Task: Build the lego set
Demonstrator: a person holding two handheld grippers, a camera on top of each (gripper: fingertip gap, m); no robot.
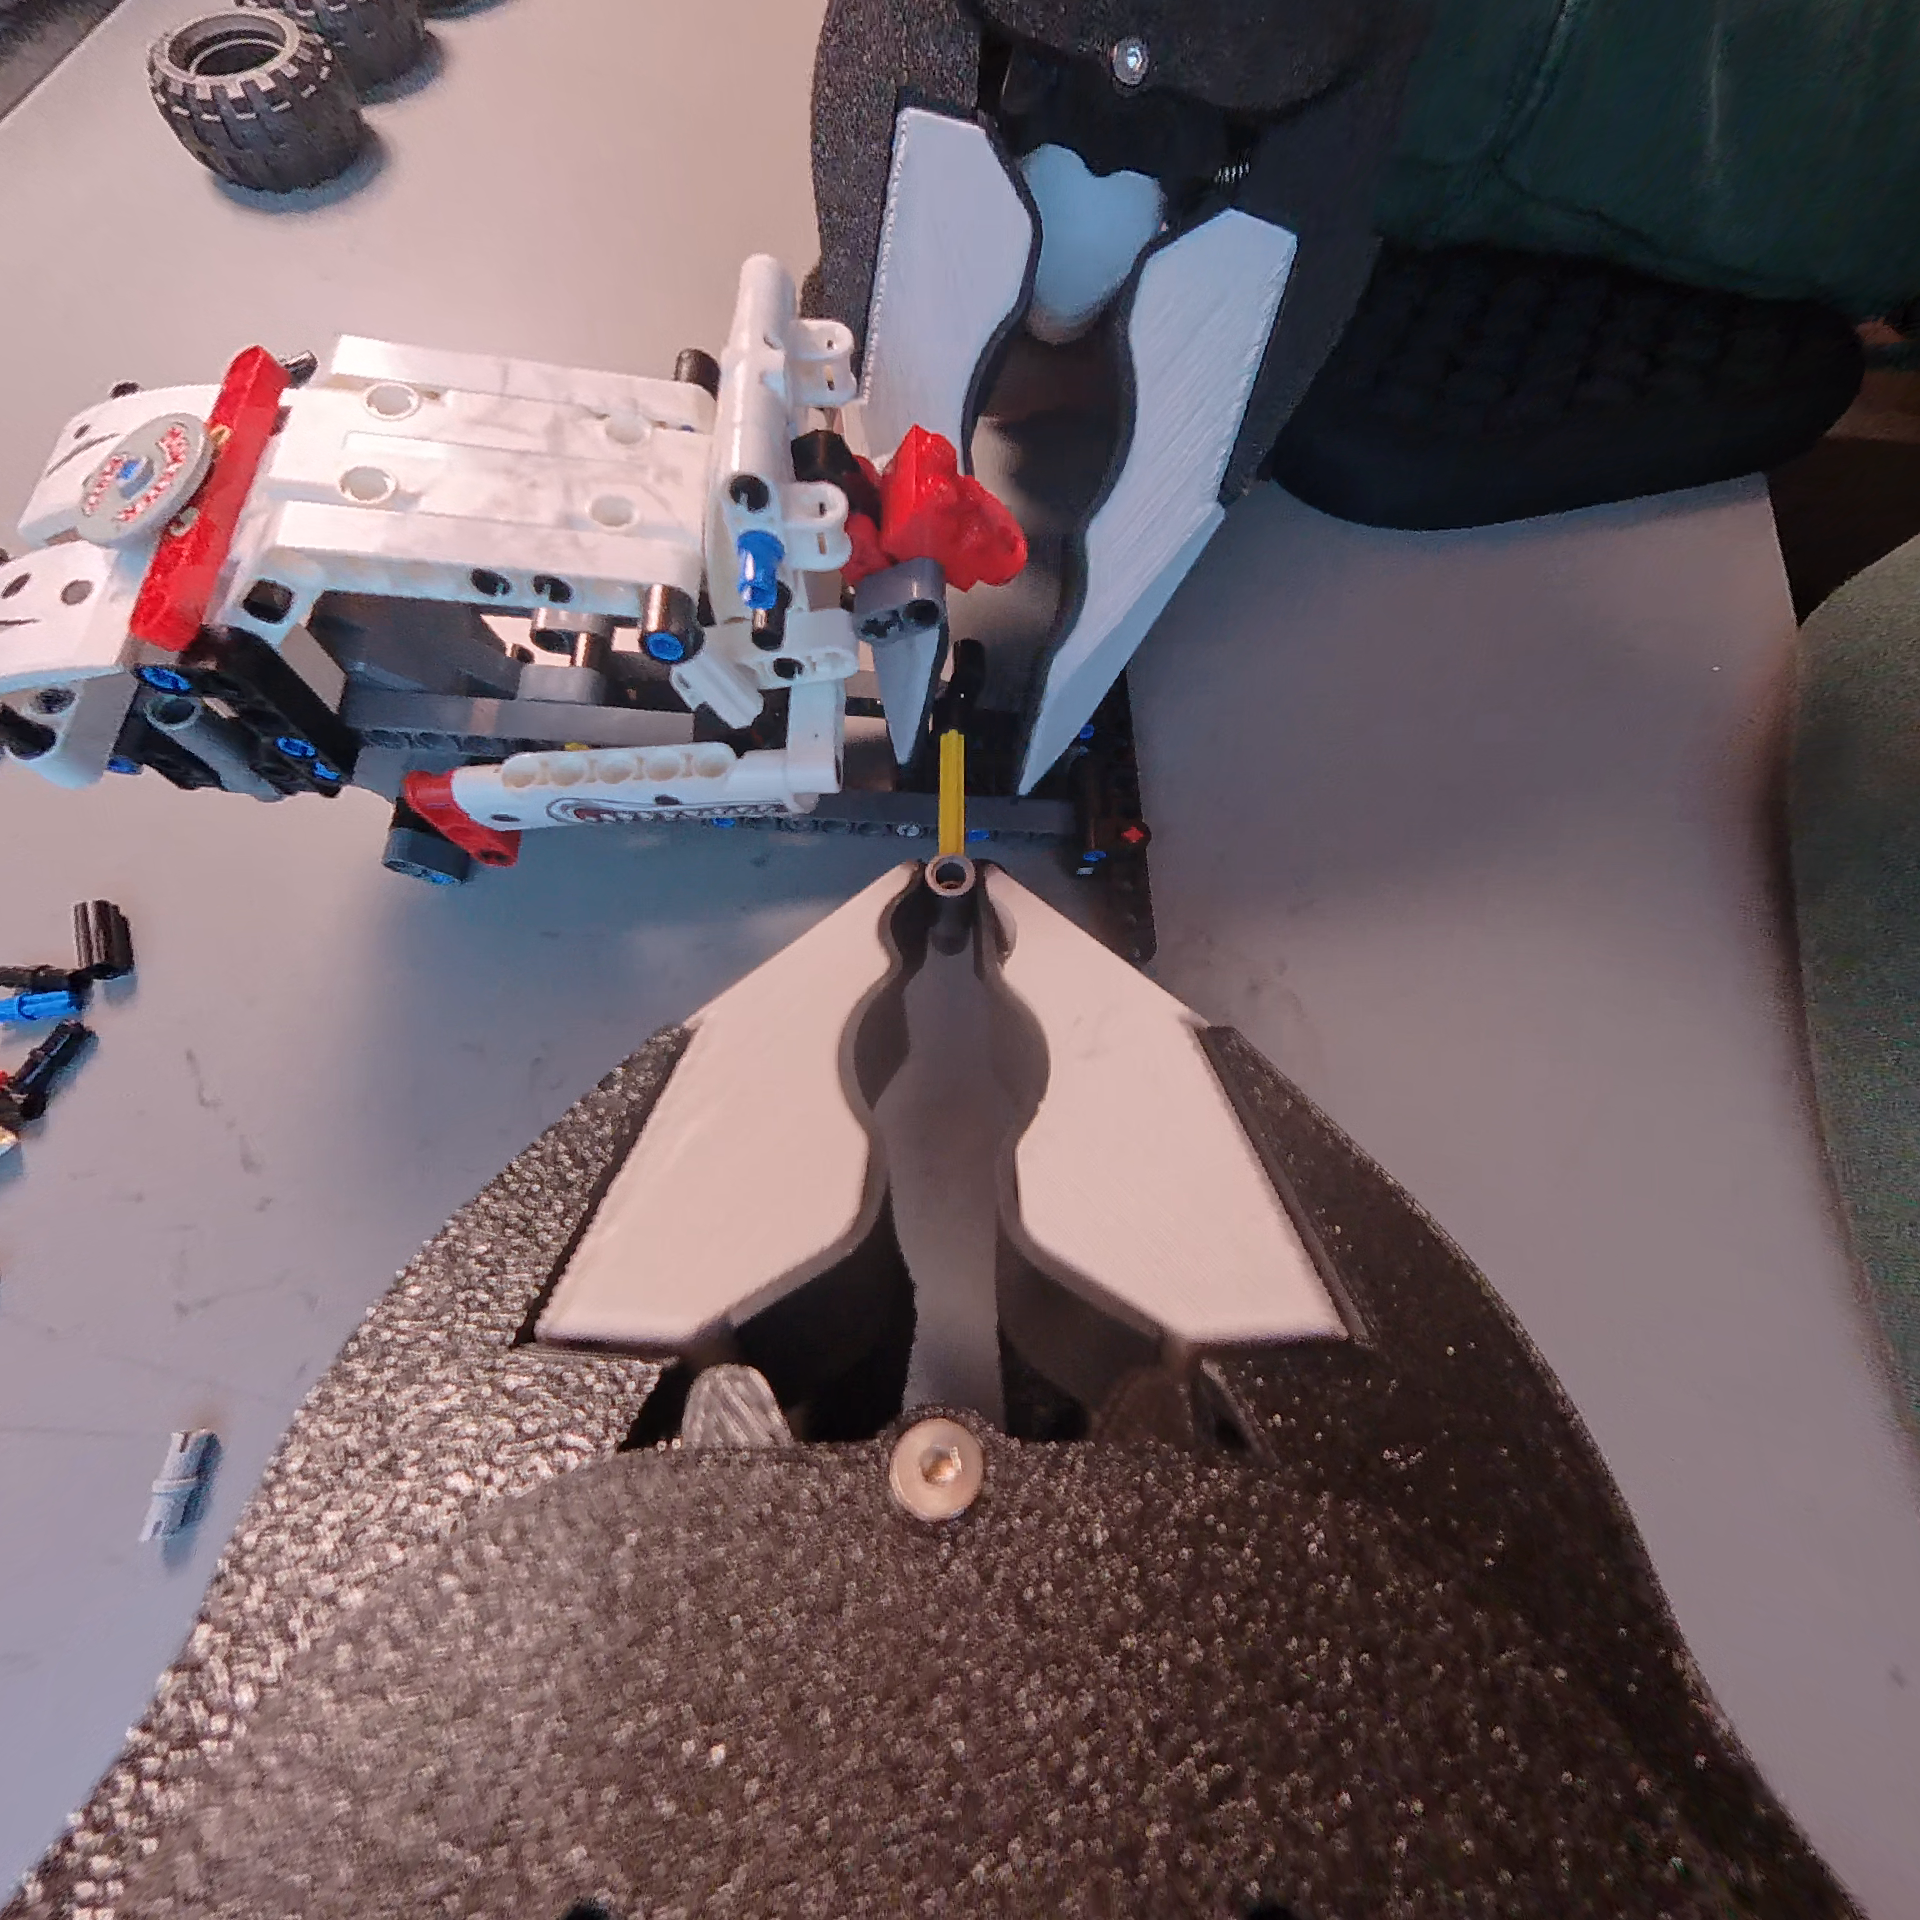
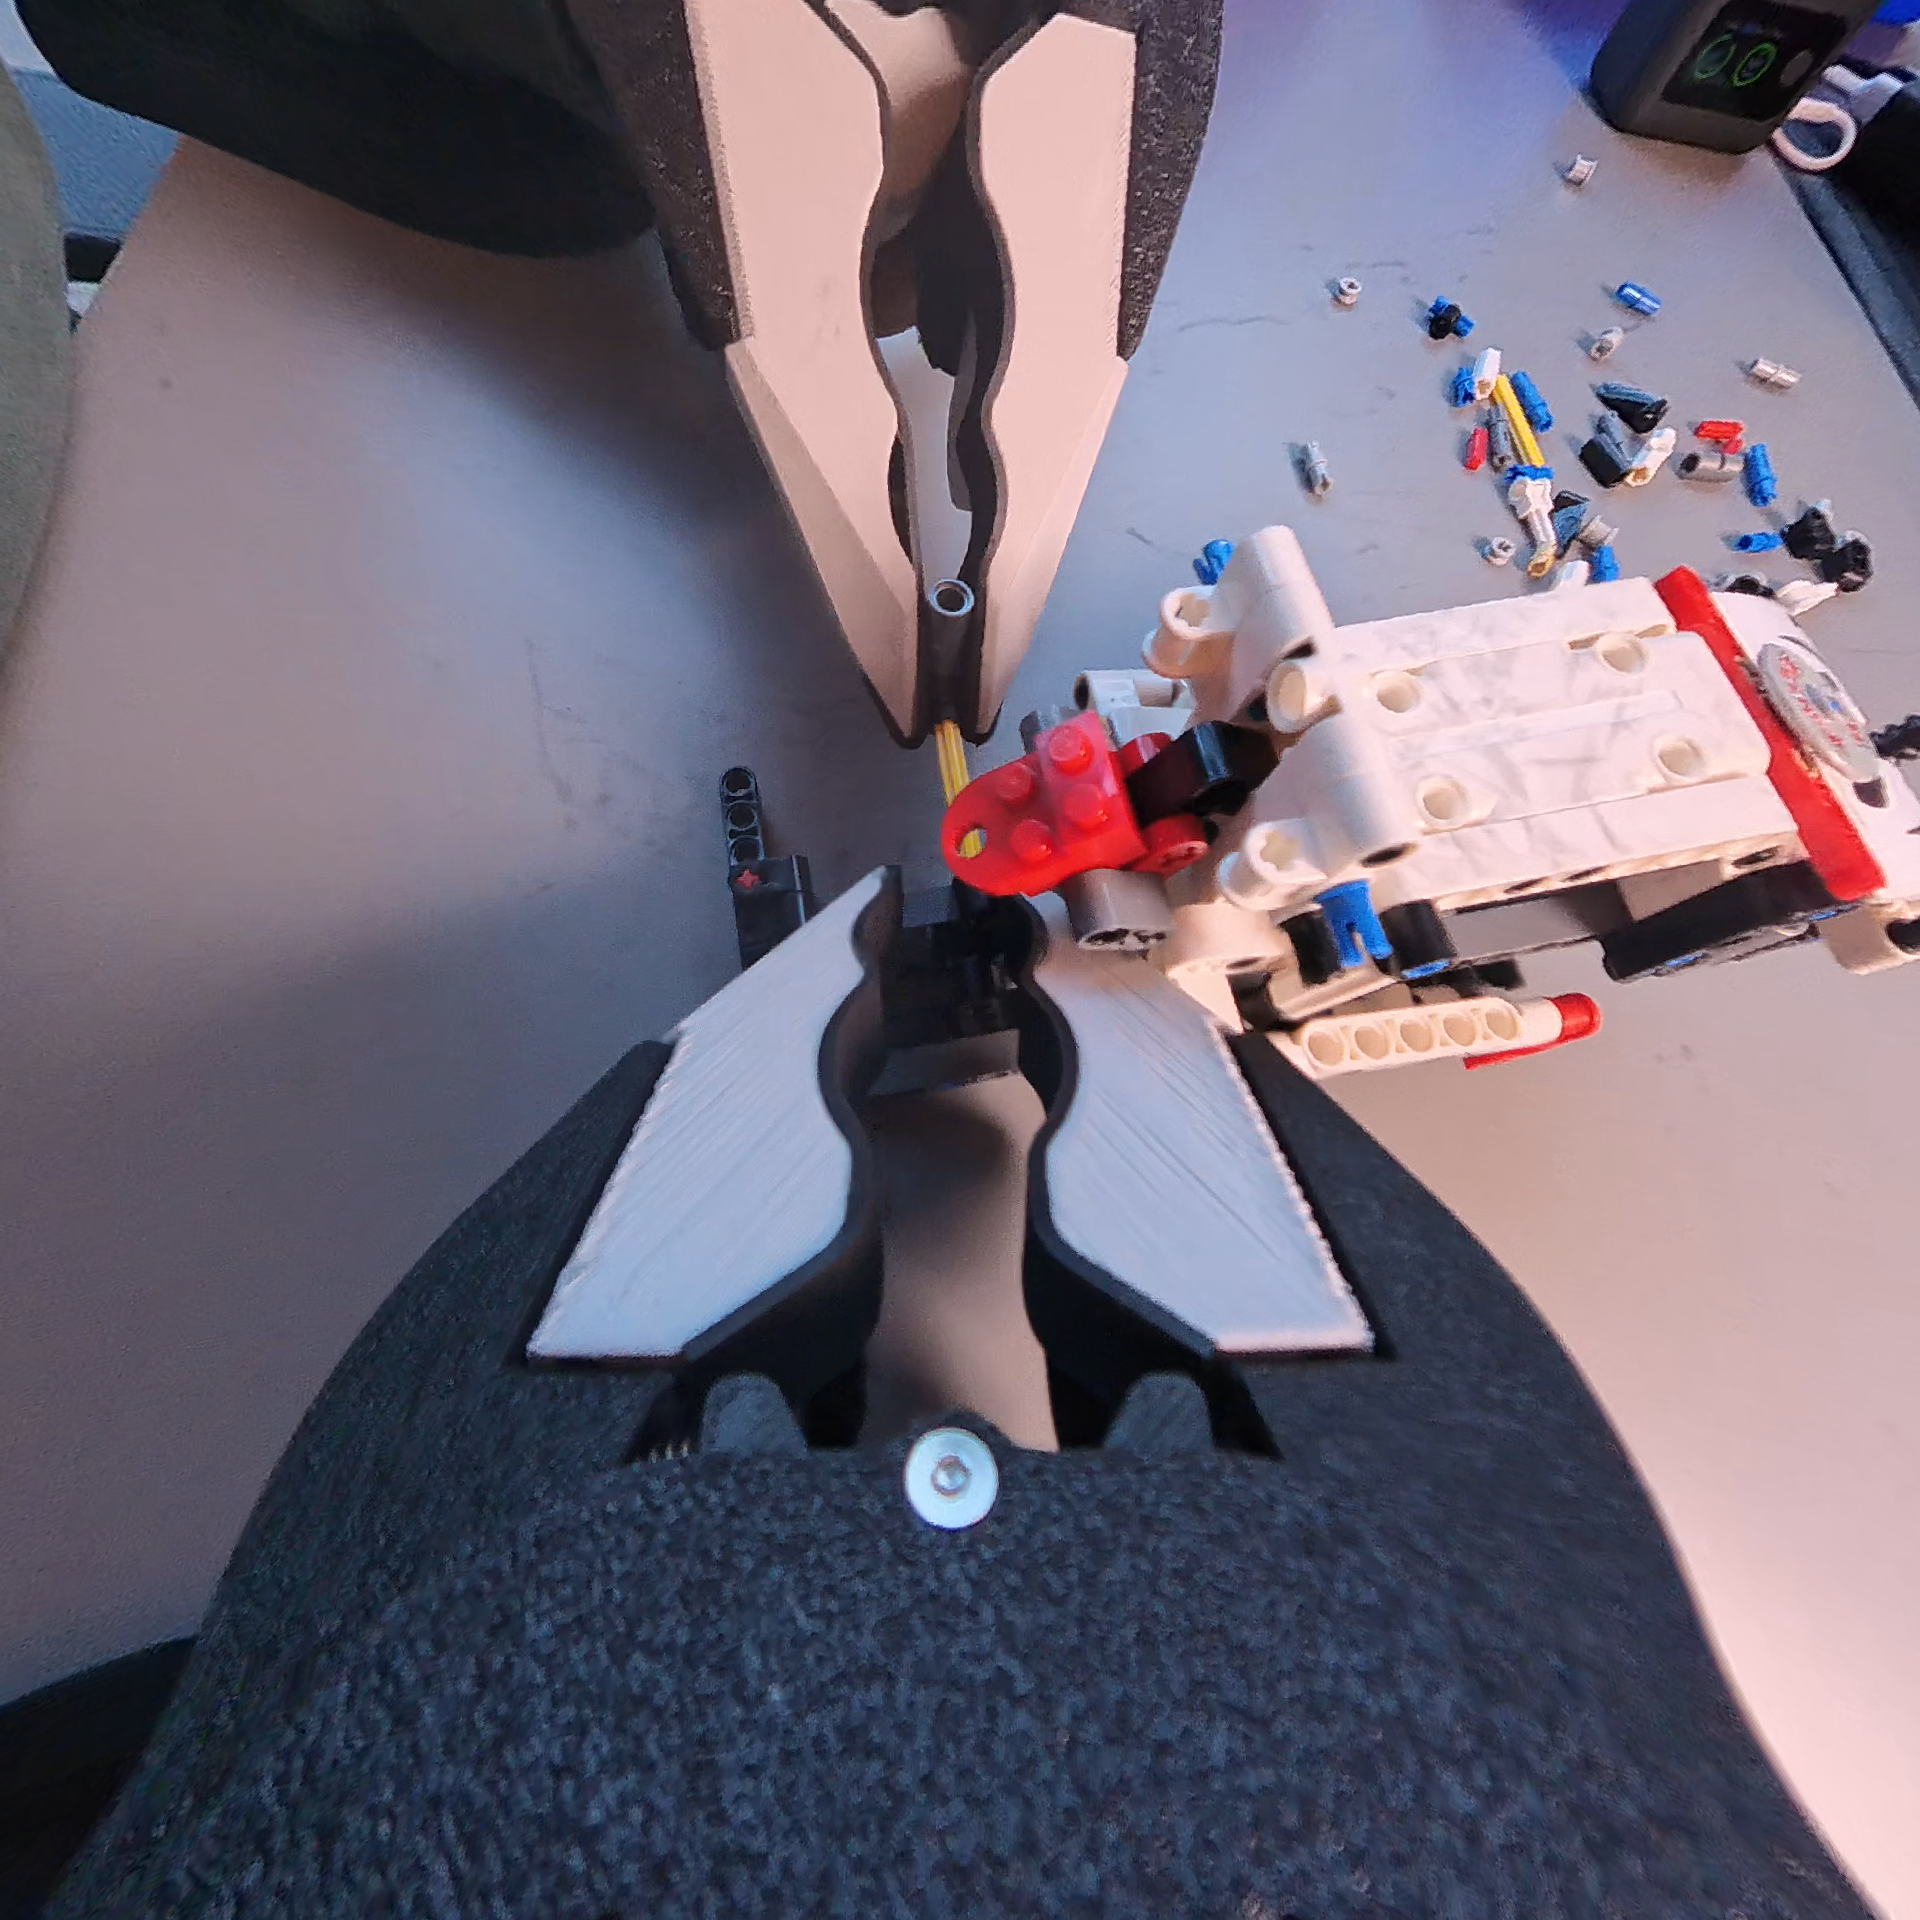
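Looks like a lab or office workbench. Plain grey table [image 2: 1455, 1351], smooth, lightly scuffed. Small device with a lit screen [image 2: 1735, 62] at the far corner. Loose Lego pins [image 2: 1621, 447] scattered across the top, spare tyres [image 1: 255, 104] at one edge.

- Left wrist cam: we look fwd along the left gripper [image 1: 948, 883], angled down at the grey table [image 1: 1455, 935]; very close, own body fills the lower half of frame.
- Right wrist cam: we look fwd along the right gripper [image 2: 951, 904], same downward tilt, equally near.
- The 2 views face each other: each shows the opposite gripper coming in from the top edge.
- Shared zone: the white lego vehicle [image 1: 499, 488], its red piece [image 2: 1039, 821], the yellow axle [image 1: 950, 784] btwn the tips.
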